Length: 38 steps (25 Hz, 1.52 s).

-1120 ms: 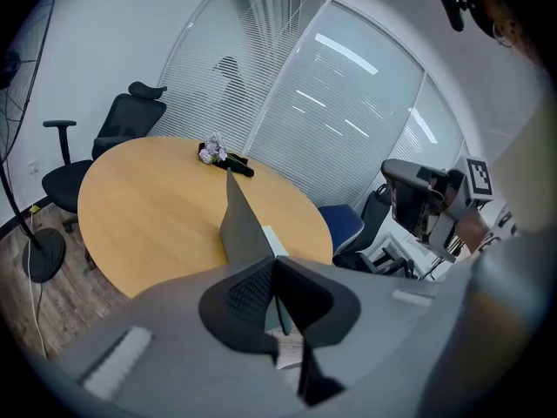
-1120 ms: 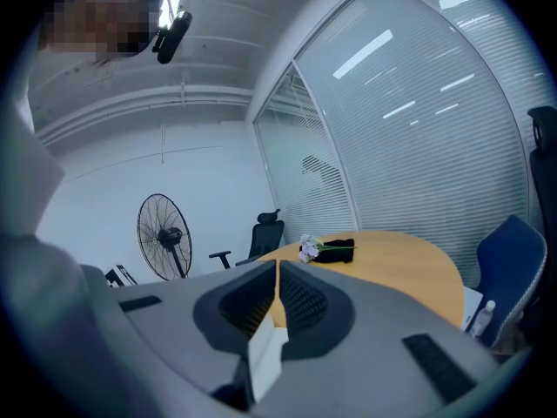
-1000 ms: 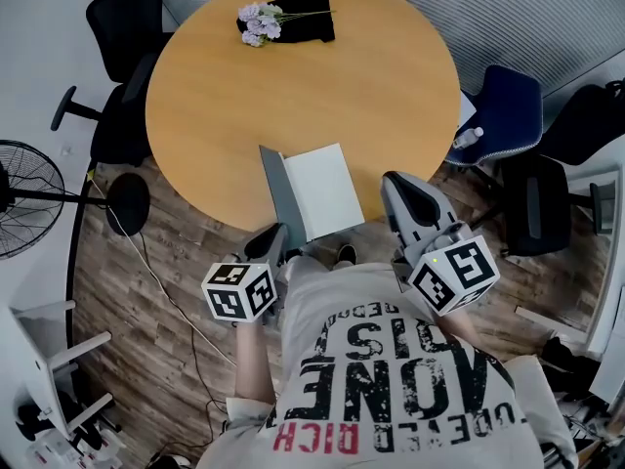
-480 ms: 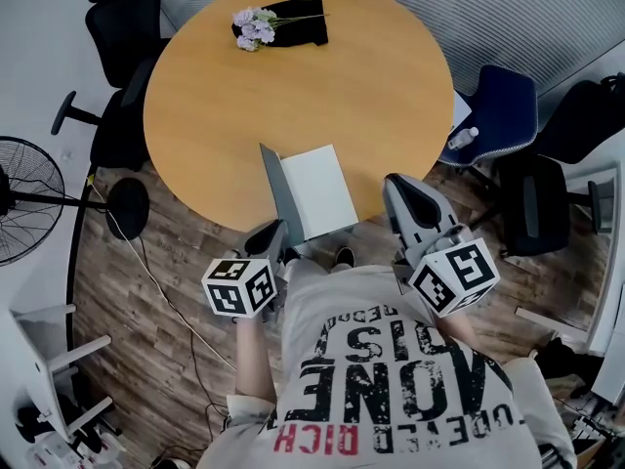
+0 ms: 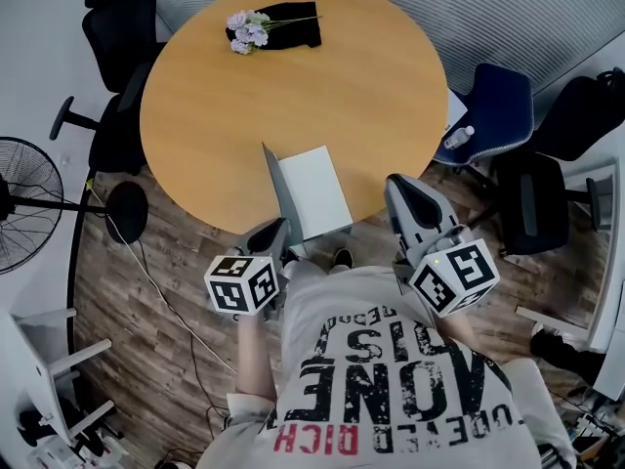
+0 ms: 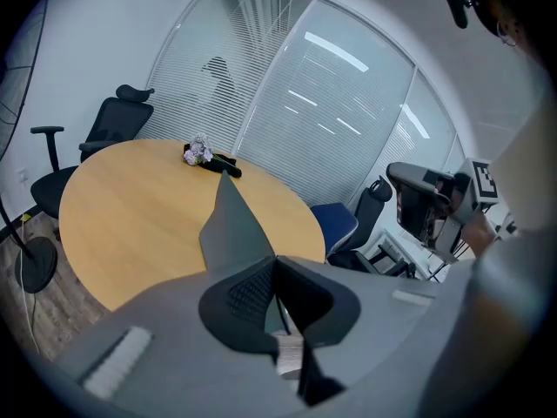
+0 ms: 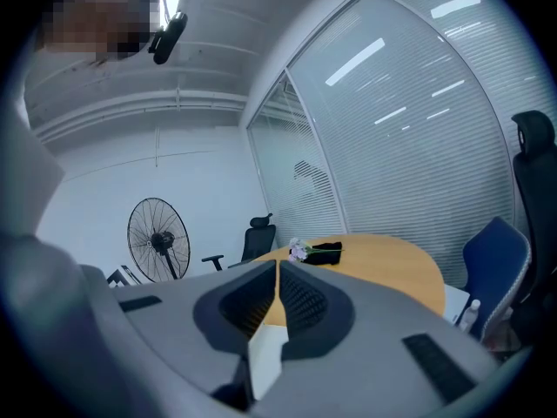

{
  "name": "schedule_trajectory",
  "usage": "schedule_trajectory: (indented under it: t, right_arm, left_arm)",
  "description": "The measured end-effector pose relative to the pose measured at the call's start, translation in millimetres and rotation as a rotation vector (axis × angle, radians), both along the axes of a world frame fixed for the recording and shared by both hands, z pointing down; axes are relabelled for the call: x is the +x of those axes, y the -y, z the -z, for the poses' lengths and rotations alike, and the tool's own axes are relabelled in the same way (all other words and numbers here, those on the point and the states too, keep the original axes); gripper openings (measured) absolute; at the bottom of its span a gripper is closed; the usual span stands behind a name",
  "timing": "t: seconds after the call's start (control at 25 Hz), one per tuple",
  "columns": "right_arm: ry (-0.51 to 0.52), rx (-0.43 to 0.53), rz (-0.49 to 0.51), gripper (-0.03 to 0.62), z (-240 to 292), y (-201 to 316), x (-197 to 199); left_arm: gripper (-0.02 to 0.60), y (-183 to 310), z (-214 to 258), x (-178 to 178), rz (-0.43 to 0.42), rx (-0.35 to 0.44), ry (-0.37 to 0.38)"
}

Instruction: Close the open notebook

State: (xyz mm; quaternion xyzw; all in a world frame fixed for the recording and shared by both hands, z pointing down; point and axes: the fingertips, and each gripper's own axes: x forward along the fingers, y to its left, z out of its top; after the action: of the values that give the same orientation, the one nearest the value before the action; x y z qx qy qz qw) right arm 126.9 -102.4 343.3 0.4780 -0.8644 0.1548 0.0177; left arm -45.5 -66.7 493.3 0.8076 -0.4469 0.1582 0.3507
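The open notebook [image 5: 314,190] lies at the near edge of the round wooden surface [image 5: 371,96], with its grey cover standing up on the left. The 2 grippers hang just off that edge. The left gripper [image 5: 273,233] and right gripper [image 5: 400,191] both have jaws pressed together, holding nothing.

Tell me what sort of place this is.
Probably an office meeting room. A round wooden table stands in the middle, swivel office chairs sit around it, and a glass partition with blinds closes it off.
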Motion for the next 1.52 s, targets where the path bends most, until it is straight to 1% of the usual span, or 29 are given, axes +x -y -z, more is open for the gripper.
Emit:
schedule_trajectory:
  t: [0.88, 1.52]
  right_arm:
    - [0.004, -0.020, -0.037, 0.020, -1, 2, 20]
    - [-0.002, -0.078, -0.076, 0.020, -17, -2, 30]
  left_arm:
    - [0.018, 10, -8, 42, -0.089, -0.032, 0.000]
    - [0.018, 18, -23, 68, -0.166, -0.076, -0.007]
